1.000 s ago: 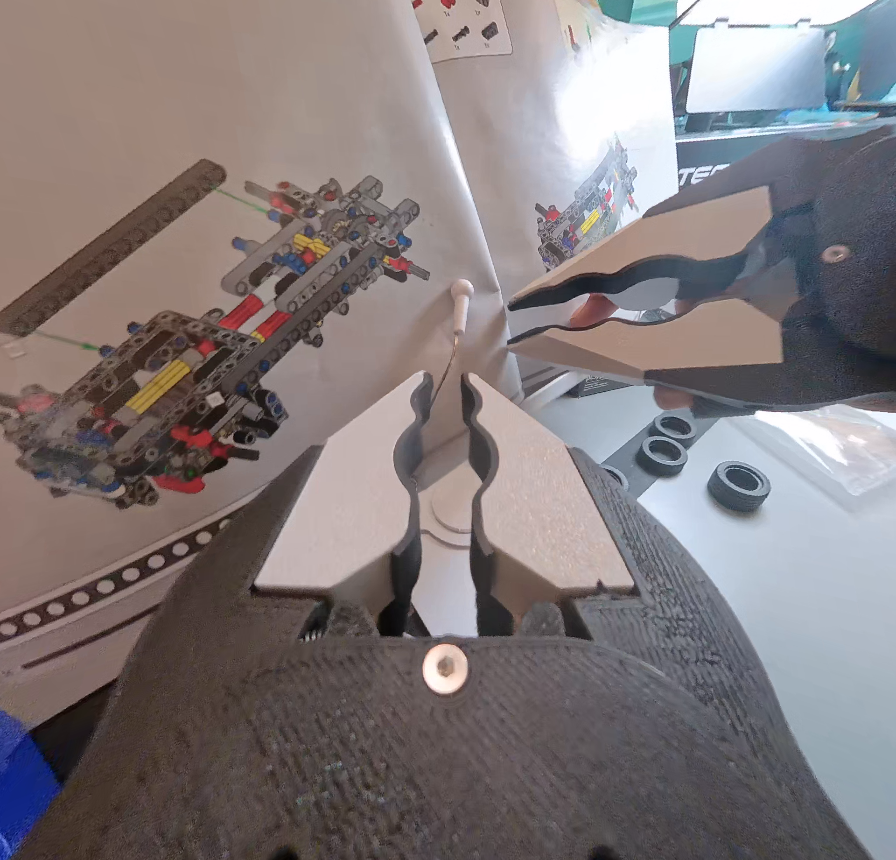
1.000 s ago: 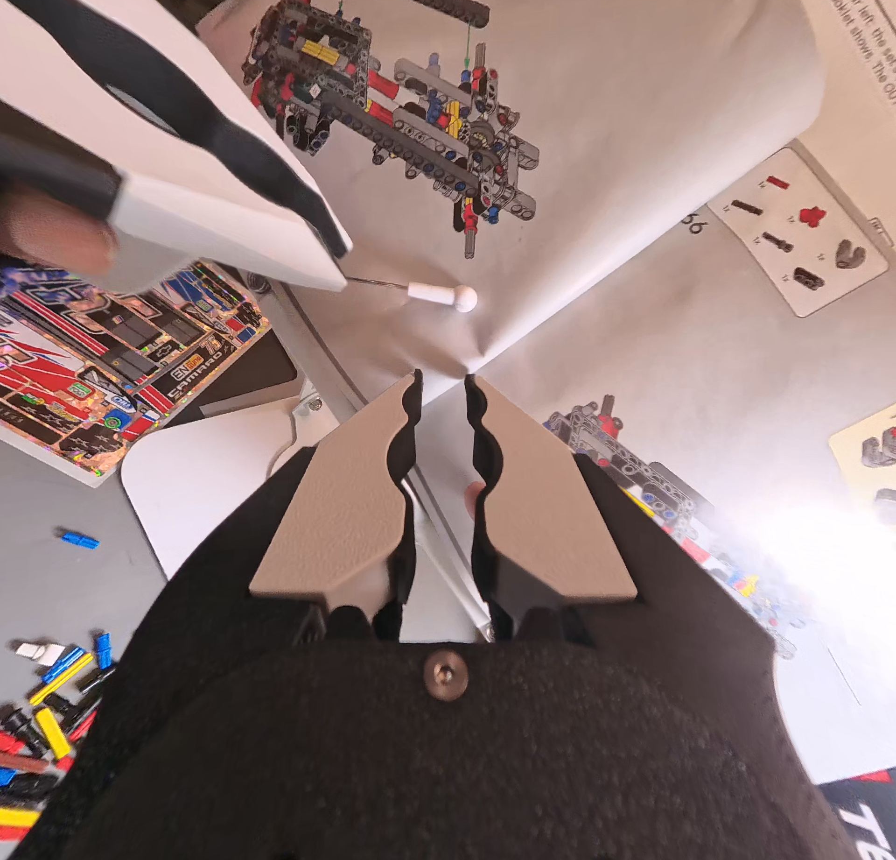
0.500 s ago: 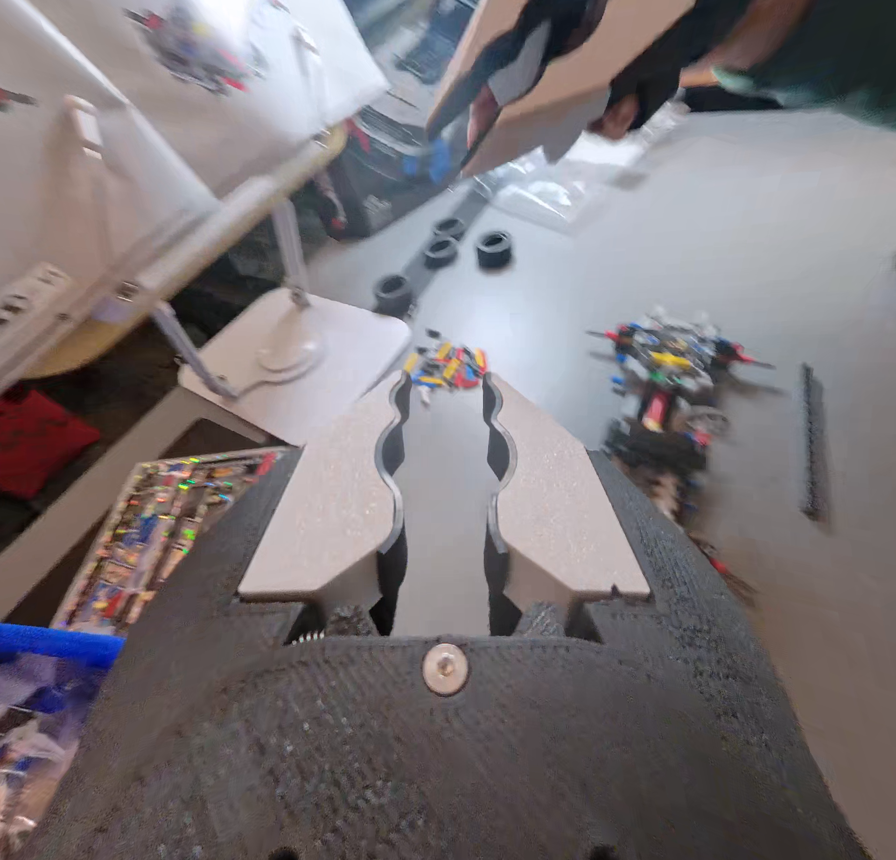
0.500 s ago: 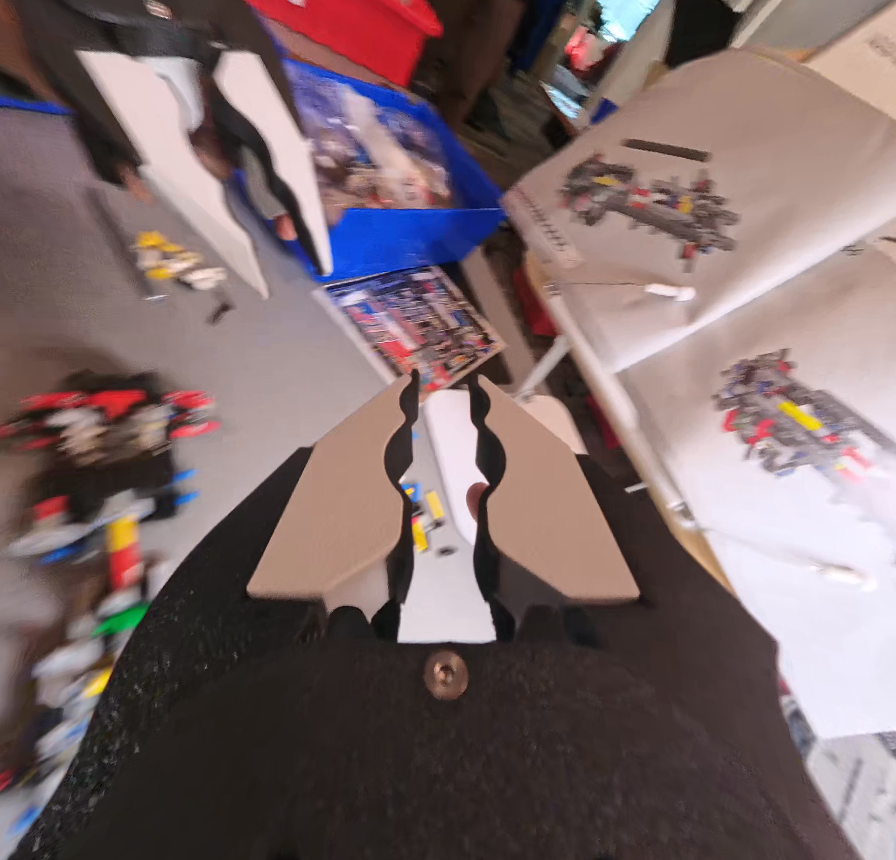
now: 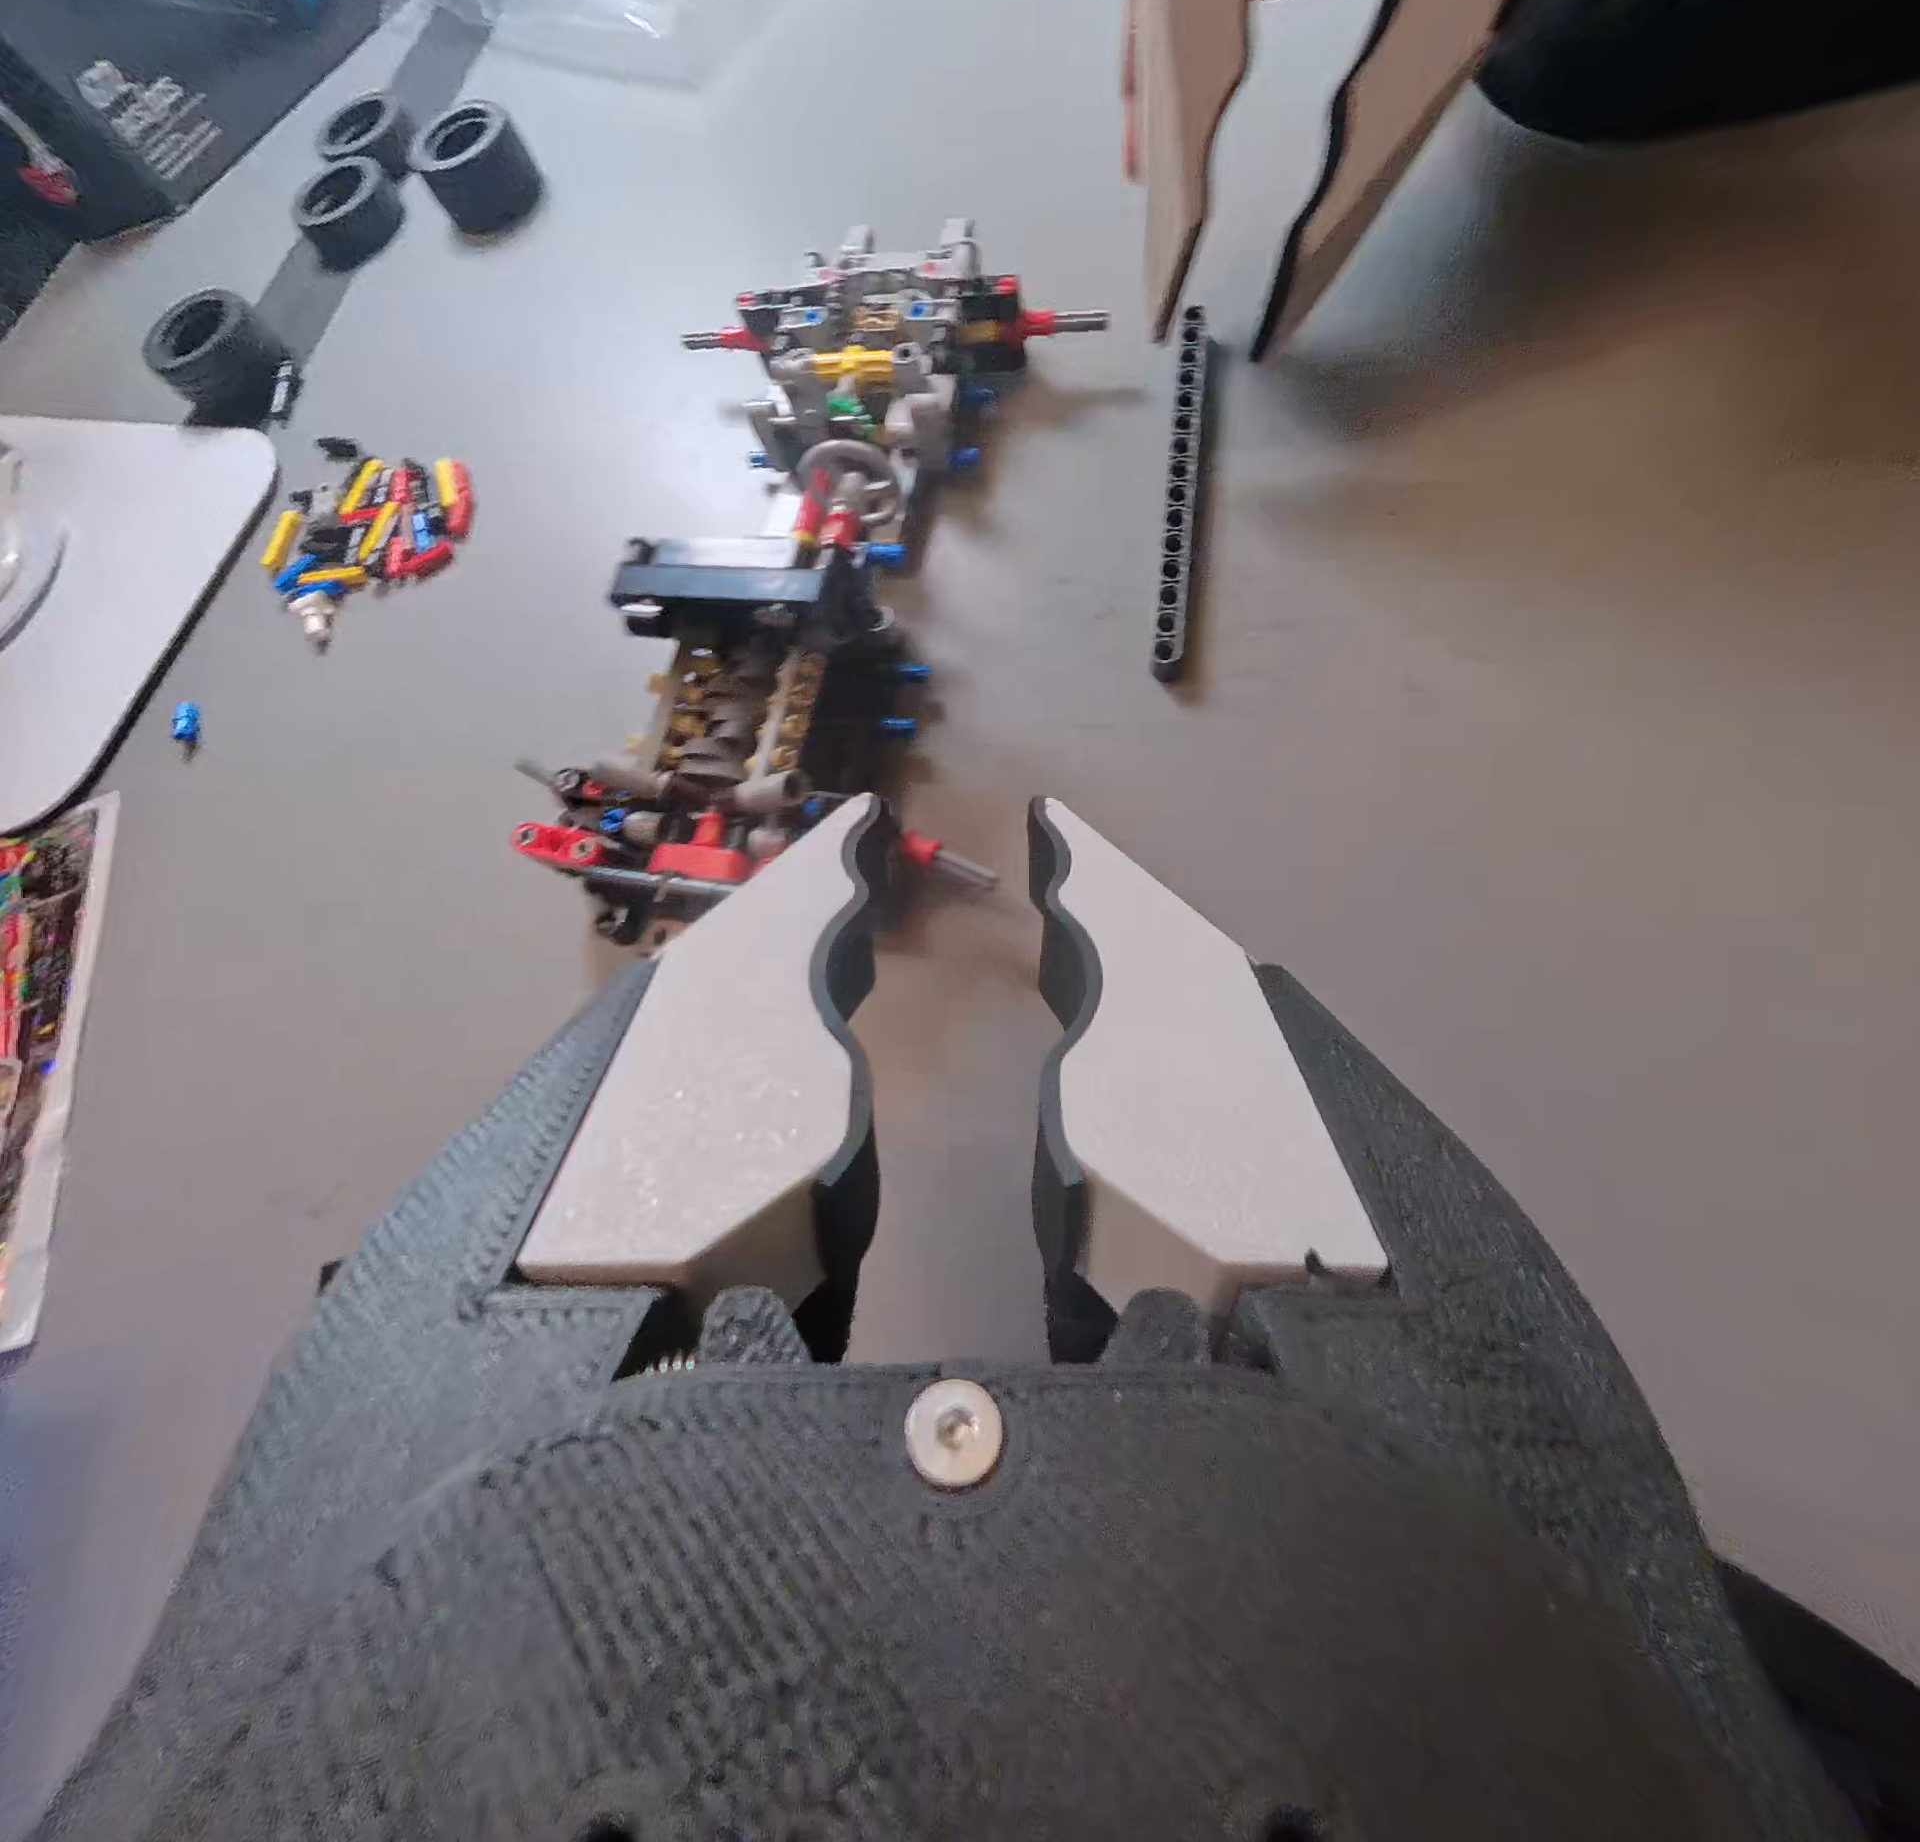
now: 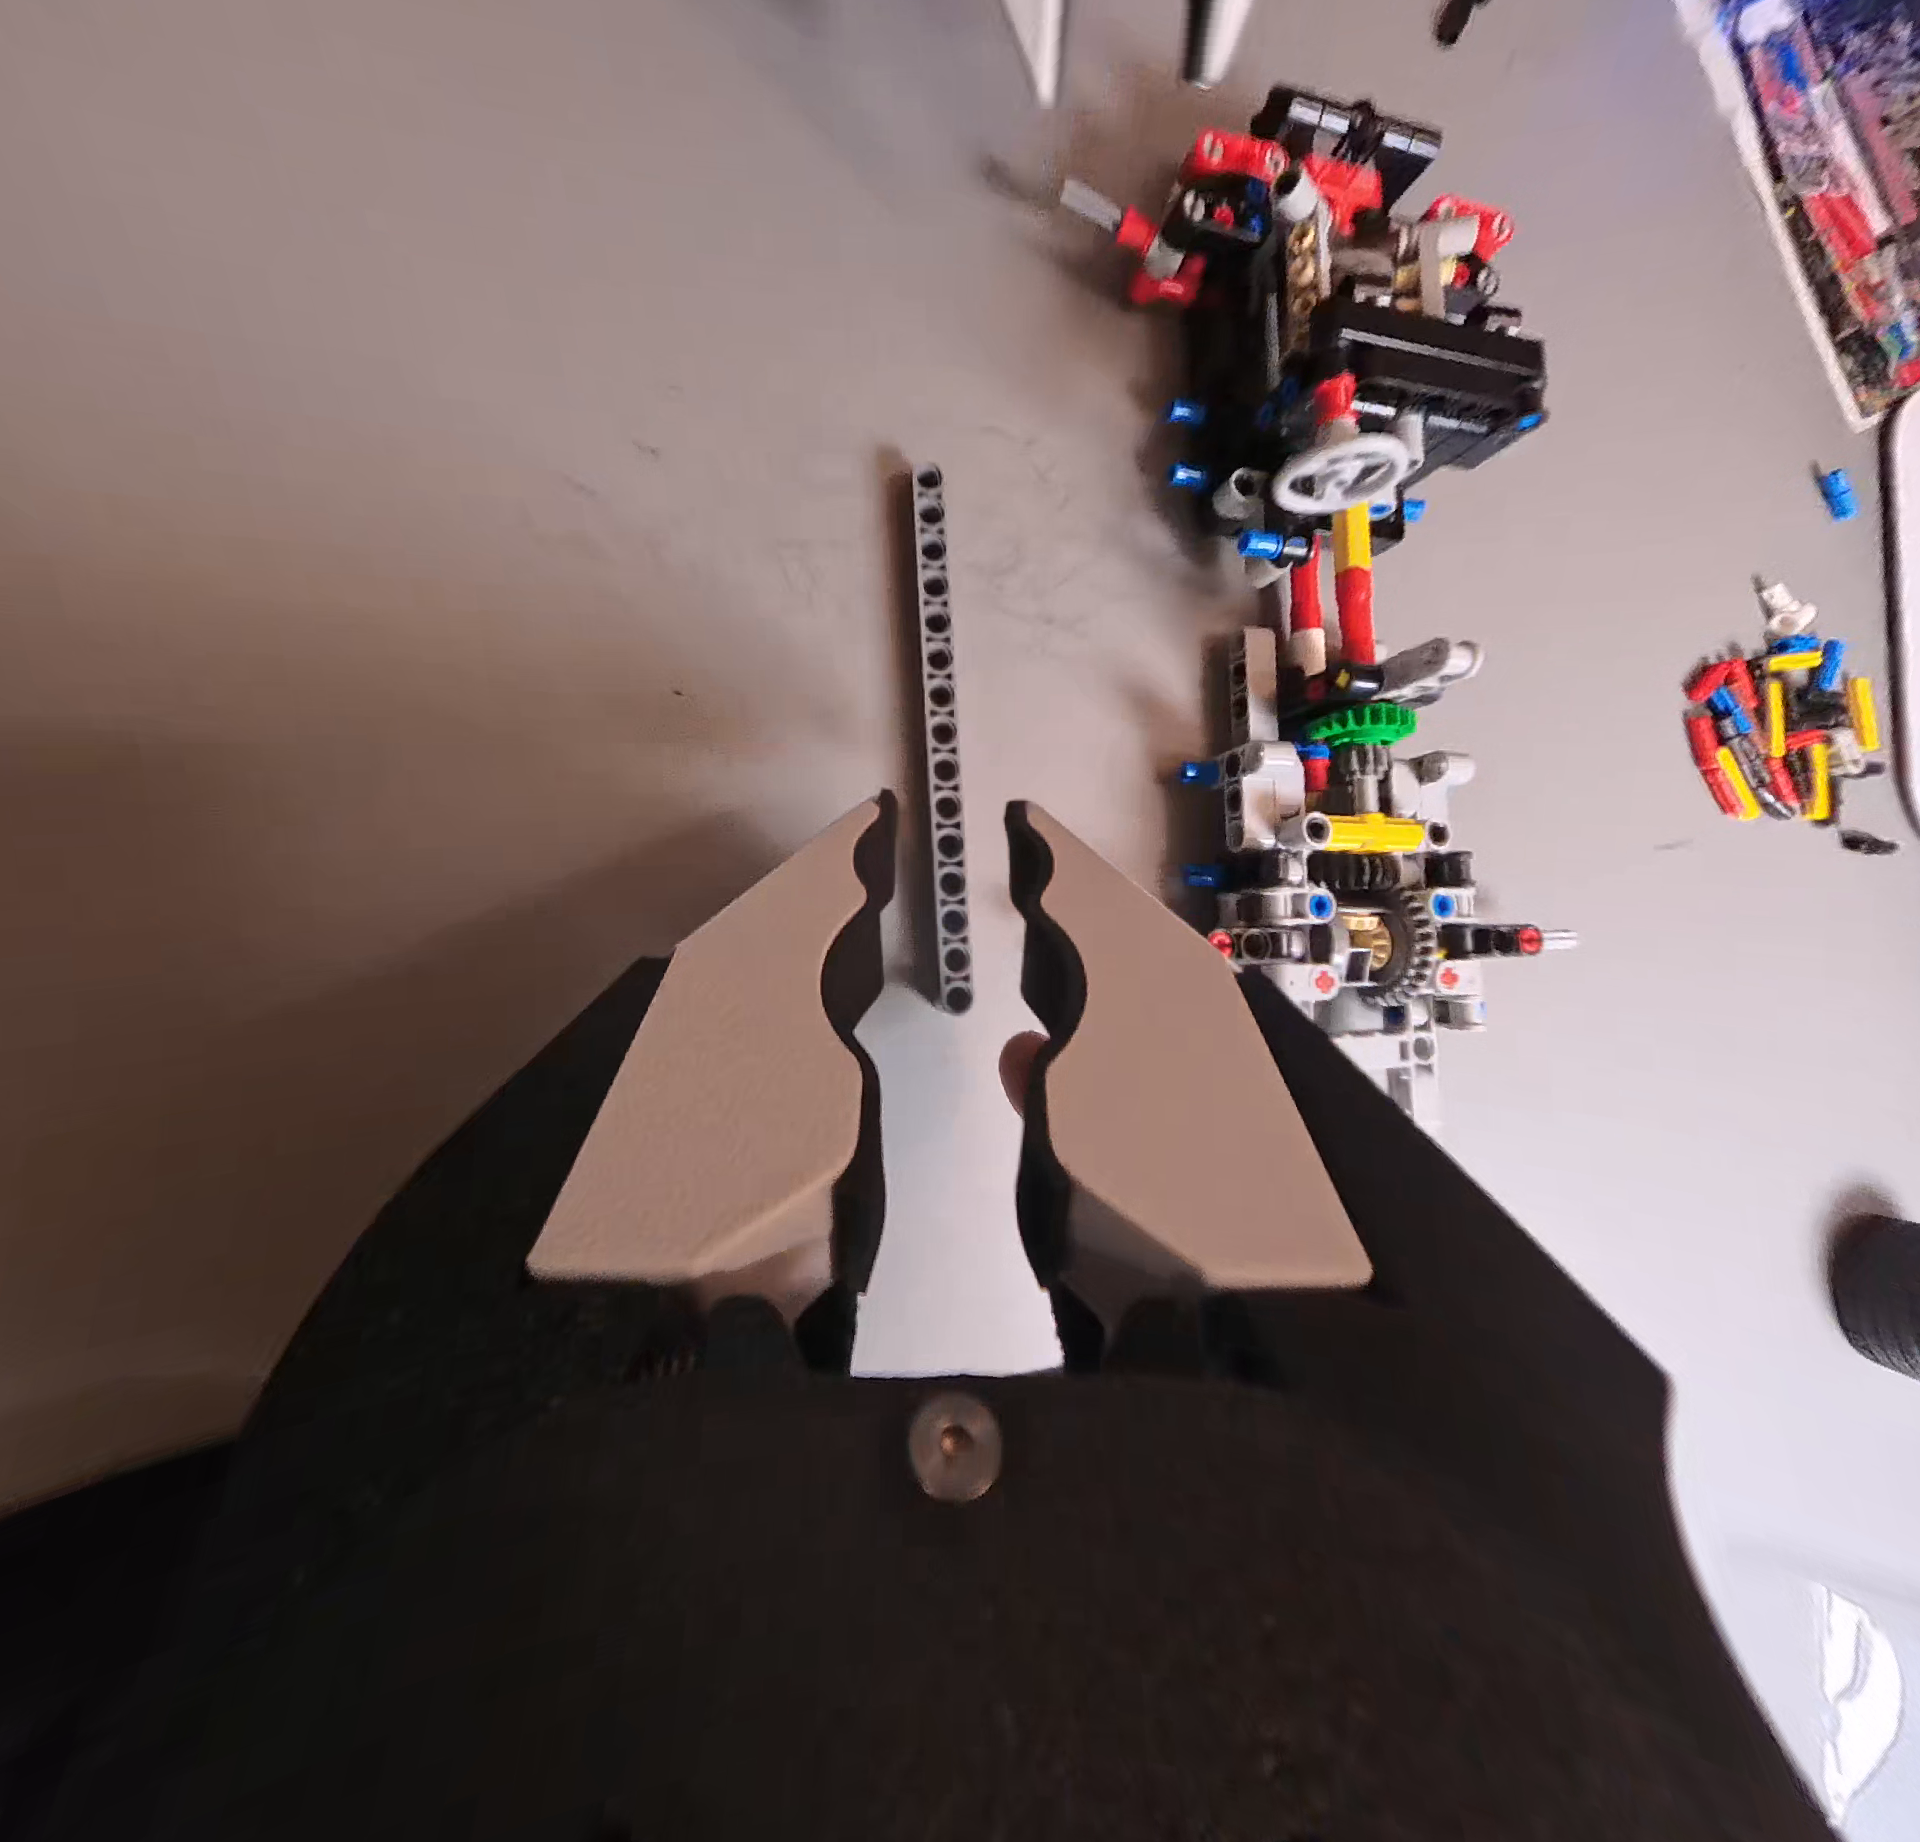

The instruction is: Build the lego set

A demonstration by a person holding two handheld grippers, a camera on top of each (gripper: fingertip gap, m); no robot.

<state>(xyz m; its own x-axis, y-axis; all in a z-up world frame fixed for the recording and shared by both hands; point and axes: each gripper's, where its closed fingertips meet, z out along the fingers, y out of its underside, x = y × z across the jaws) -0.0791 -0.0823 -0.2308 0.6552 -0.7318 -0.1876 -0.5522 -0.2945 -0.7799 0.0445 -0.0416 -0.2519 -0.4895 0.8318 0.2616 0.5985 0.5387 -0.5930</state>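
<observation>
1. The right claw (image 6: 943, 805) hangs over the tabletop (image 6: 436, 421), parted by a moderate gap and gripping nothing.
2. The long grey beam (image 6: 940, 732) lies flat on the tabletop. Its near end sits between the right claw's fingertips; its long axis runs straight away from the claw, in line with the fingers.
3. To the right of the beam, lying parallel to it and apart, is the partly built chassis (image 6: 1351, 566).
4. The left claw (image 5: 951, 805) is also parted and empty, at the chassis's opposite end, well away from the beam.
5. Judgement: the right claw is nearer, so it should take the beam; closing across the narrow width needs only a descent, no turn.
</observation>
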